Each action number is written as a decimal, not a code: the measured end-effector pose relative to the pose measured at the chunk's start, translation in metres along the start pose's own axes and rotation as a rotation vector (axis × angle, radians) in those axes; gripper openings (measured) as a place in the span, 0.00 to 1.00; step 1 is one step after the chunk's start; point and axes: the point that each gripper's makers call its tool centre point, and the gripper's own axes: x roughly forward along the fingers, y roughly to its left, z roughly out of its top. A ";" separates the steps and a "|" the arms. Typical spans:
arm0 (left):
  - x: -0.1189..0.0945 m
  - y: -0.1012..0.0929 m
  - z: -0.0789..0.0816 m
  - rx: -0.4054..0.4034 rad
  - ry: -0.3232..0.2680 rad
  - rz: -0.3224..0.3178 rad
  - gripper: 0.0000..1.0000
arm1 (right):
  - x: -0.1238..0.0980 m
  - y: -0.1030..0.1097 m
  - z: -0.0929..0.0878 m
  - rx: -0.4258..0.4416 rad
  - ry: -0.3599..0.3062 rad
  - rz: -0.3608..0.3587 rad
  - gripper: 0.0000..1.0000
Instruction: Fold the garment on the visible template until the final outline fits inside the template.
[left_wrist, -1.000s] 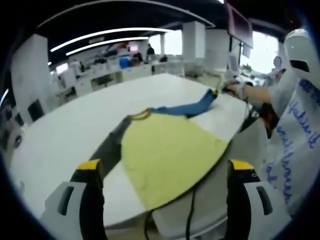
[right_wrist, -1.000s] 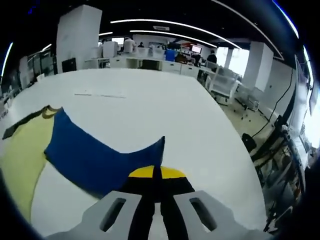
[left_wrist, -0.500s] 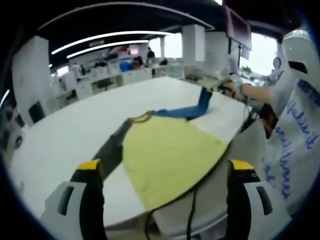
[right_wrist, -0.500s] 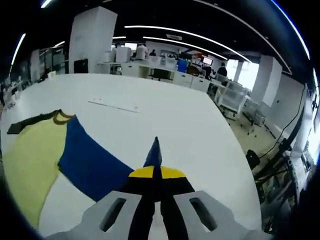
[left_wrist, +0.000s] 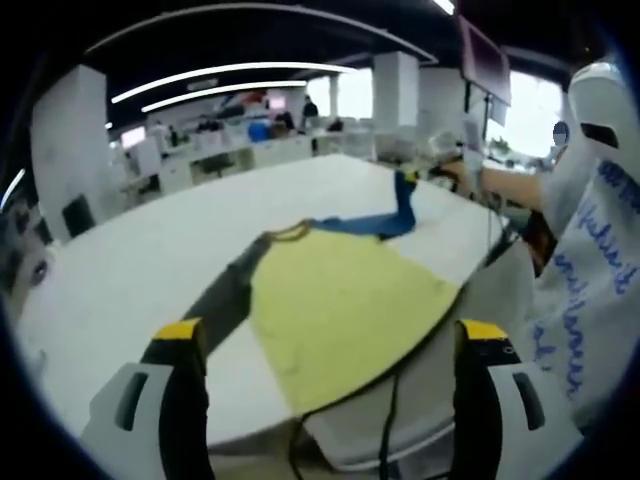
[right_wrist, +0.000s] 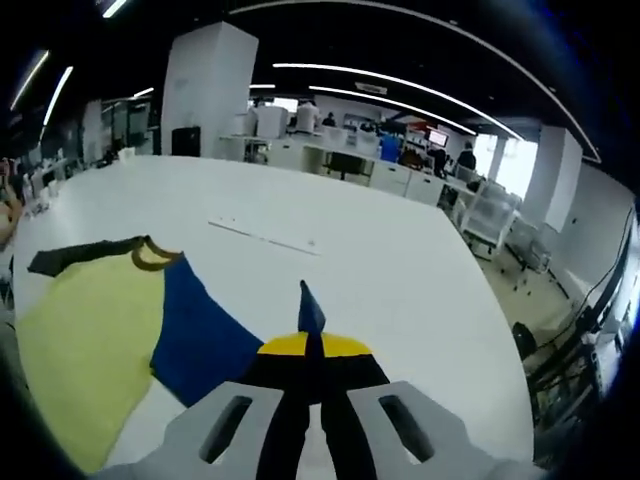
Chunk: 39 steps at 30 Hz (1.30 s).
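- The right gripper (right_wrist: 313, 352) has its fingers pressed together on the tip of the blue sleeve (right_wrist: 200, 325), whose corner sticks up just past the yellow pads.
- From there the sleeve runs back and to the left in the right gripper view, to the yellow body of the garment (right_wrist: 85, 335).
- The left gripper (left_wrist: 325, 335) has its fingers spread wide, holding nothing, above the near desk (left_wrist: 130, 270) edge.
- The garment lies flat on the white desk, its long axis running sleeve to sleeve, with the dark sleeve (left_wrist: 225, 290) opposite the blue one.

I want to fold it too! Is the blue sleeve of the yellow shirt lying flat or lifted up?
Lifted up. The right gripper is shut on the blue sleeve, whose tip rises above the white table.
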 end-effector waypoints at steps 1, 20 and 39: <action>0.000 0.000 0.000 -0.001 0.000 0.001 1.00 | 0.000 0.004 0.004 -0.002 -0.005 0.006 0.02; -0.003 0.000 -0.002 -0.005 0.009 0.008 1.00 | 0.015 0.081 0.056 -0.081 -0.063 0.134 0.02; -0.009 0.004 -0.004 -0.022 0.003 0.030 1.00 | 0.025 0.122 0.089 -0.114 -0.124 0.232 0.02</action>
